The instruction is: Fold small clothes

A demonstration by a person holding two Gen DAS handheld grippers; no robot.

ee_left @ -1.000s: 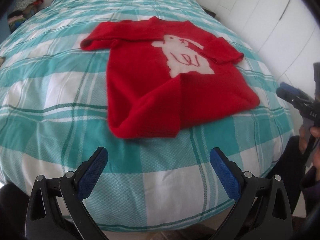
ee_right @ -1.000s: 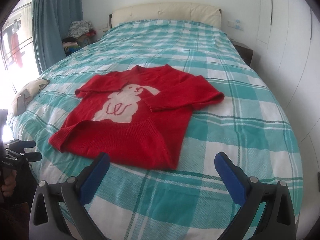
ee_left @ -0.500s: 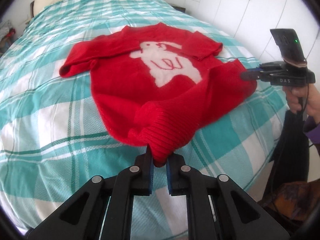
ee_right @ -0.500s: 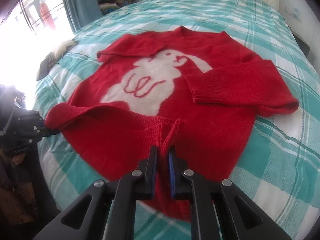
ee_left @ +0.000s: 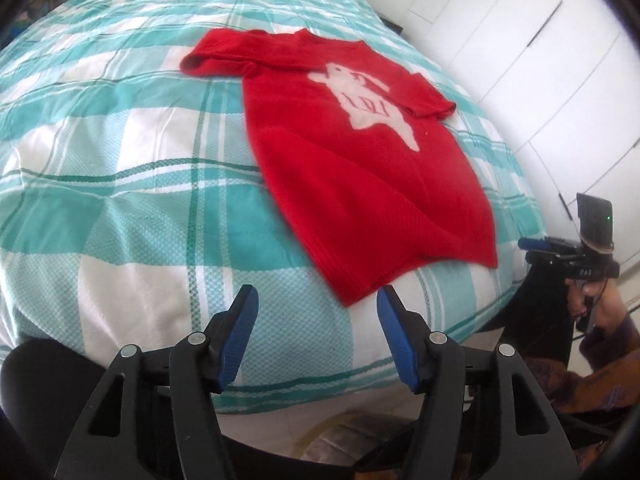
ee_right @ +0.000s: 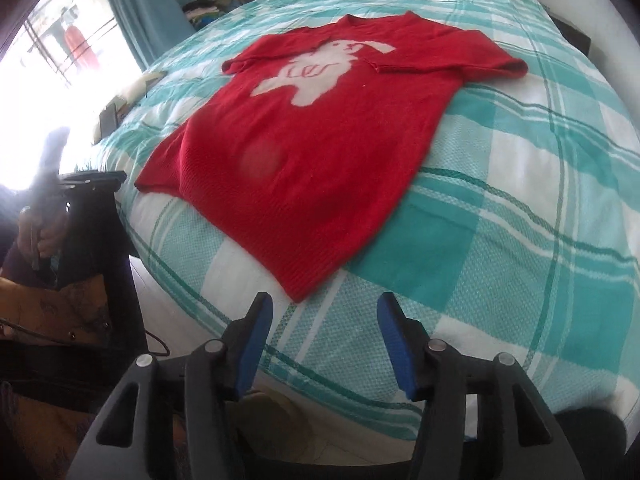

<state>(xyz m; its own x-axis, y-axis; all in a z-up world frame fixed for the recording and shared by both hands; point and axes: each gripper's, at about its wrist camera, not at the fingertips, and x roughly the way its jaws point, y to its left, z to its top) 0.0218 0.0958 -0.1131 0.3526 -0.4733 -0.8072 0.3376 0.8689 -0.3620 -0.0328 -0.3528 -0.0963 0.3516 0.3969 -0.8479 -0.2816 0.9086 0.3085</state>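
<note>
On teal-checked bed (ee_left: pixel 120 184): red sweater (ee_left: pixel 360 184) with white rabbit (ee_left: pixel 368 108), lying flat, hem toward bed's near edge. Left gripper (ee_left: pixel 318 340) and right gripper (ee_right: pixel 324 344) both opening, nothing between jaws, just short of hem corners.

Both grippers' fingers (ee_left: pixel 390 336) opening, empty.

Daylight, bright and even. Source: window (ee_right: pixel 60 60) at upper left of the right wrist view, blown out to white, glare washing over the left gripper (ee_right: pixel 90 178) at left edge. Bedspread (ee_left: pixel 120 160) evenly lit, shadows soft and faint. Red sweater (ee_left: pixel 360 168) smeared by motion blur along its near hem in both views. Strong fisheye bending; corners fall to black vignette. White wardrobe doors (ee_left: pixel 540 60) near overexposed at upper right.
</note>
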